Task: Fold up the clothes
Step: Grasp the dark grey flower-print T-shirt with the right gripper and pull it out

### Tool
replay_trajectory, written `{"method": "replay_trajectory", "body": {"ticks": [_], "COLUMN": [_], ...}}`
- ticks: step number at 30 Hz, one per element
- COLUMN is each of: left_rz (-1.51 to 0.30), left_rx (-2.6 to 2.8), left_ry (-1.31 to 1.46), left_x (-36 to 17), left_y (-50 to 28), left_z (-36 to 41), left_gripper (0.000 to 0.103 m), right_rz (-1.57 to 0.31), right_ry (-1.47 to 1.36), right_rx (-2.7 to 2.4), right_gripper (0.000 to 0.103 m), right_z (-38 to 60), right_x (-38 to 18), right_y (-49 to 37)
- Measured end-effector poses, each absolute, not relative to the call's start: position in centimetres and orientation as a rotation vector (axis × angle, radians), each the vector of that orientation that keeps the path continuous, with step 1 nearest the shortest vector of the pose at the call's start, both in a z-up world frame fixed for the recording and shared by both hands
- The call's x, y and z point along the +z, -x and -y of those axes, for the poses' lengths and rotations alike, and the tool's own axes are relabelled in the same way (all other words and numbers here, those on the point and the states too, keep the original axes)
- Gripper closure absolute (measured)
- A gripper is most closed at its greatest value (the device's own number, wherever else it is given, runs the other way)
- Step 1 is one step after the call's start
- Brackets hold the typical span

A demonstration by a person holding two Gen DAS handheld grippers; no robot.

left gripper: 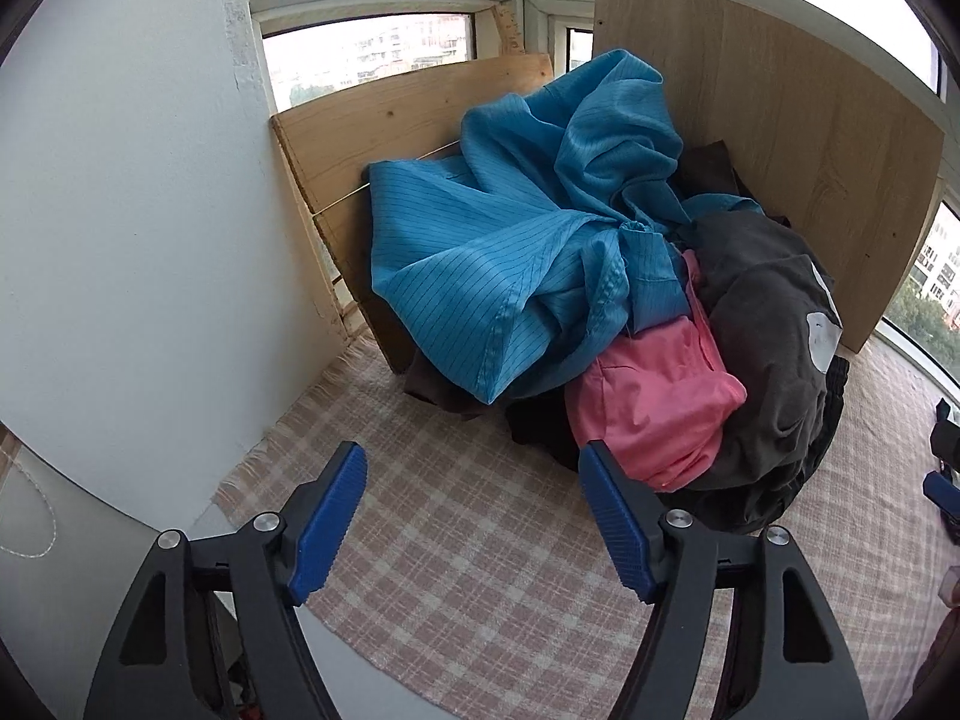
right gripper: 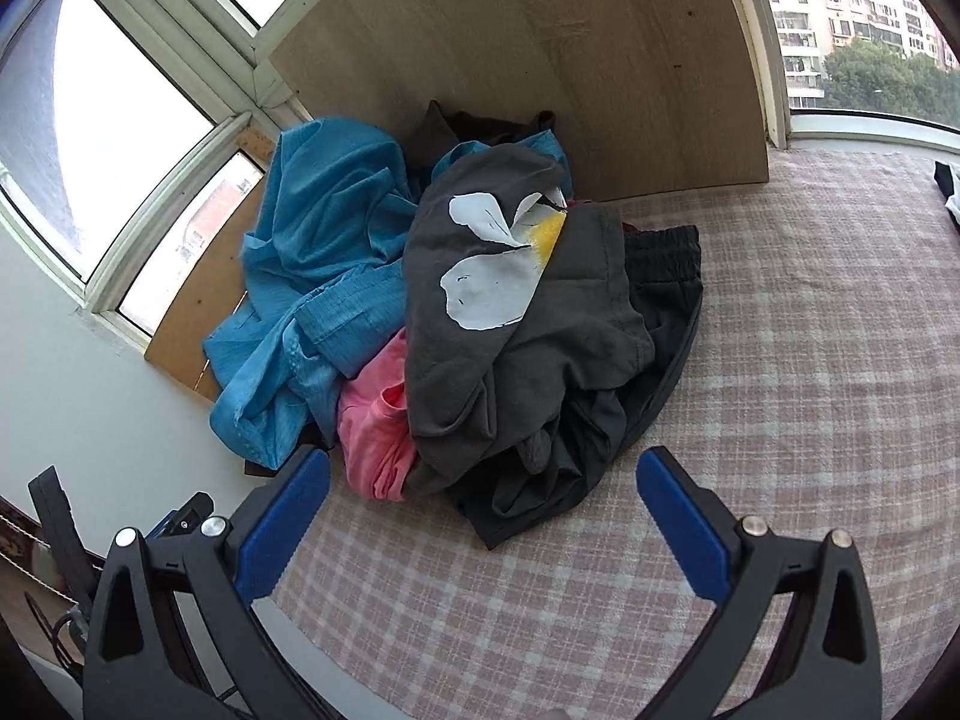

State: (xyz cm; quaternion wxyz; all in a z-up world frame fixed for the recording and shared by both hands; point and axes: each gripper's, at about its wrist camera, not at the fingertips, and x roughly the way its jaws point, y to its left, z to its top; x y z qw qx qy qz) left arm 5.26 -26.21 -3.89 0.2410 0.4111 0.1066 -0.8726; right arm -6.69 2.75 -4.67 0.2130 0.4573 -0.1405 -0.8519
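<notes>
A heap of clothes lies on a pink checked cloth [left gripper: 468, 552] [right gripper: 780, 420] in a window corner. On top sits a crumpled blue striped garment [left gripper: 510, 240] [right gripper: 318, 252]. Beside it are a pink garment [left gripper: 654, 402] [right gripper: 375, 426] and a dark grey shirt [left gripper: 768, 330] [right gripper: 522, 354] with a white and yellow flower print. Black clothes [right gripper: 654, 300] lie under and beside the grey shirt. My left gripper [left gripper: 474, 480] hovers open just short of the pink garment, nothing between its blue pads. My right gripper [right gripper: 480, 480] stands open at the near edge of the grey and black clothes.
Wooden boards [left gripper: 780, 138] [right gripper: 540, 60] lean against the windows behind the heap. A white wall [left gripper: 150, 210] closes the left side. The checked cloth stretches bare to the right [right gripper: 840, 330], with small dark items [right gripper: 948, 180] at its far right edge.
</notes>
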Motion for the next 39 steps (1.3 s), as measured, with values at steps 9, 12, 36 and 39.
{"method": "replay_trajectory", "body": {"ticks": [9,12,36,39], "left_rz": [-0.260,-0.266,-0.285,-0.264], "left_rx": [-2.371,-2.378,-2.420,-2.444], "left_ry": [-1.127,-1.135,-1.119,-1.119], "left_x": [-5.4,-5.6,-7.0,-6.7], "left_y": [-3.1,-2.2,-0.4,-0.2], "left_z": [29.0,29.5,31.7,31.2], "left_gripper": [0.030,0.029,0.030,0.030], "right_rz": [-0.020,-0.038,-0.122,-0.118], "right_ry": [-1.174,-1.167,-1.232,-1.127], "right_rx": [-2.496,-2.515,-2.430,-2.493], "right_gripper": [0.000,0.000,0.088,0.090], "right_z": [1.3,2.1,7.8,6.5], "right_x": [-3.7,-3.8,-6.0,-1.7], "right_y": [9.6,11.7,19.5,18.5]}}
